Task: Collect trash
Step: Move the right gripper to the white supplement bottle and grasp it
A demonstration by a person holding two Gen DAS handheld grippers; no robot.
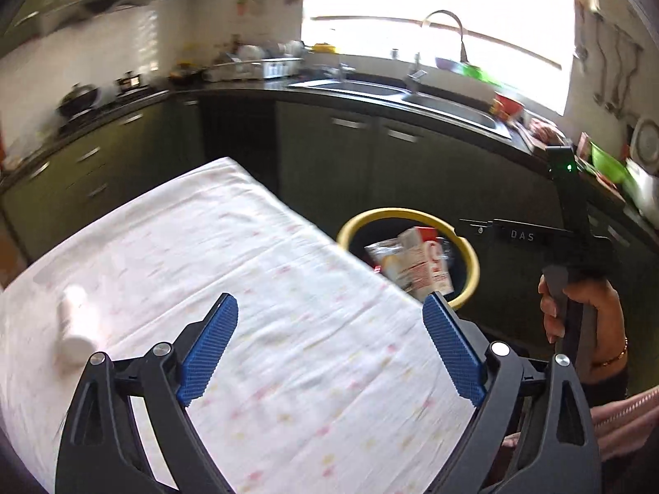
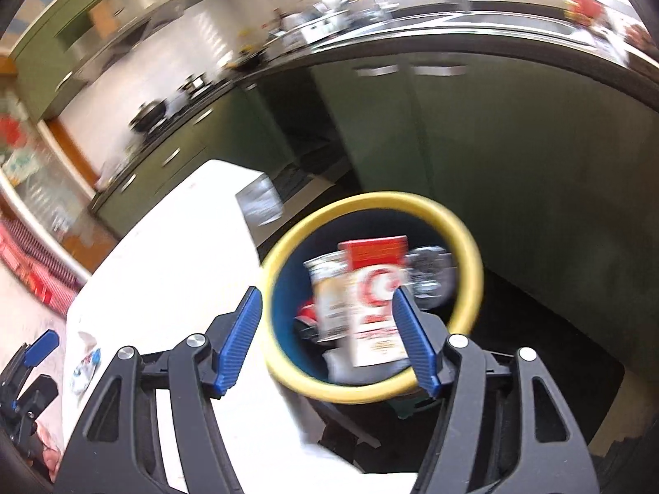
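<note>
White bottle left of your left gripper, both grippers empty.

Your left gripper (image 1: 329, 341) is spread wide over the white tablecloth (image 1: 255, 271), nothing between the pads. The white bottle (image 1: 76, 325) lies on its side at lower left of the frame, long axis running up-left to down-right, nearer this hand. Nothing blocks it. The yellow-rimmed bin (image 1: 469, 259) sits beyond the table edge, right of centre, a red-and-white carton (image 1: 428, 263) inside. Your right gripper (image 2: 327, 337) hangs wide and empty over that bin (image 2: 469, 238).
</note>
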